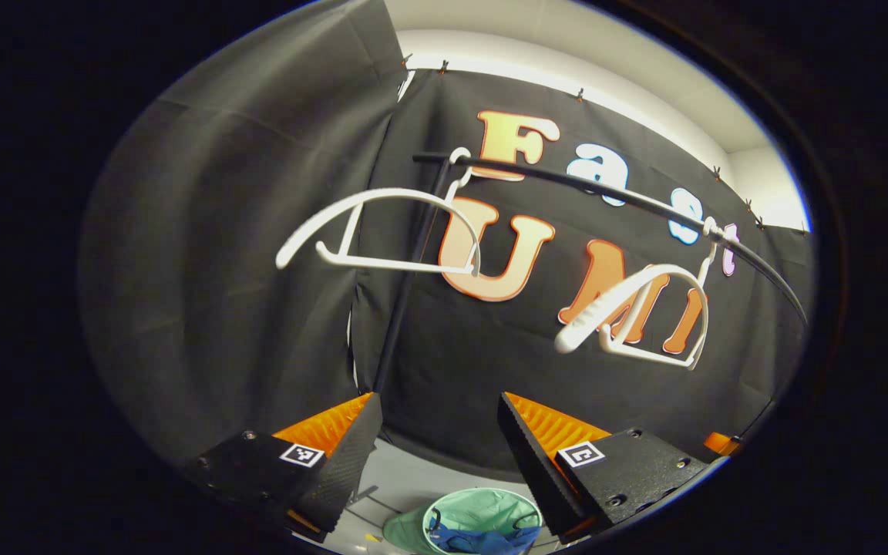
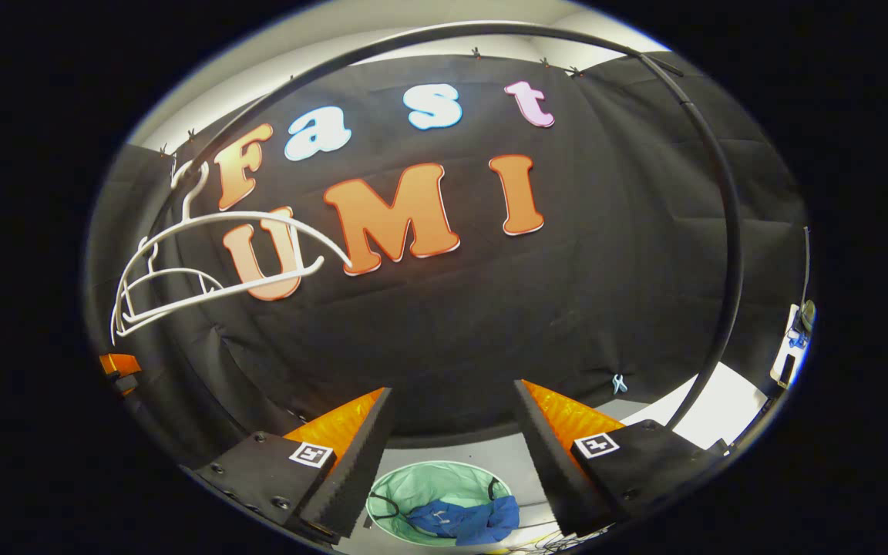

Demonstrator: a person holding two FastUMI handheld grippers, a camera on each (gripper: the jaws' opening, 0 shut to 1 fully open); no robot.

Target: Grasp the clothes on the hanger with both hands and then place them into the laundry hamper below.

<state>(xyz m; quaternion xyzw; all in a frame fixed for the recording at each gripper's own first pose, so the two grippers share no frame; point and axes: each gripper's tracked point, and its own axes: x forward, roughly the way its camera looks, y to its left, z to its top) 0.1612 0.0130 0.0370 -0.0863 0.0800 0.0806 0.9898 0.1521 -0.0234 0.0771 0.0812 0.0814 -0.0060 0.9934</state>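
Two bare white hangers hang on a black rail (image 1: 629, 199): one hanger (image 1: 382, 231) at the left, another hanger (image 1: 644, 312) at the right. In the right gripper view both hangers (image 2: 205, 266) overlap at the left under the curved rail (image 2: 729, 231). A pale green laundry hamper (image 1: 482, 520) stands on the floor below, with blue clothes (image 1: 482, 539) lying inside; the hamper (image 2: 432, 486) and the blue clothes (image 2: 467, 520) also appear in the right gripper view. My left gripper (image 1: 440, 432) is open and holds nothing. My right gripper (image 2: 452, 424) is open too, high above the hamper.
The rail's black upright post (image 1: 405, 301) stands by the wall corner. A light grey floor (image 2: 490, 455) lies under the hamper. Part of the other gripper (image 2: 120, 366) shows at the left edge, and again at the right edge (image 1: 721, 443). Some cables lie beside the hamper.
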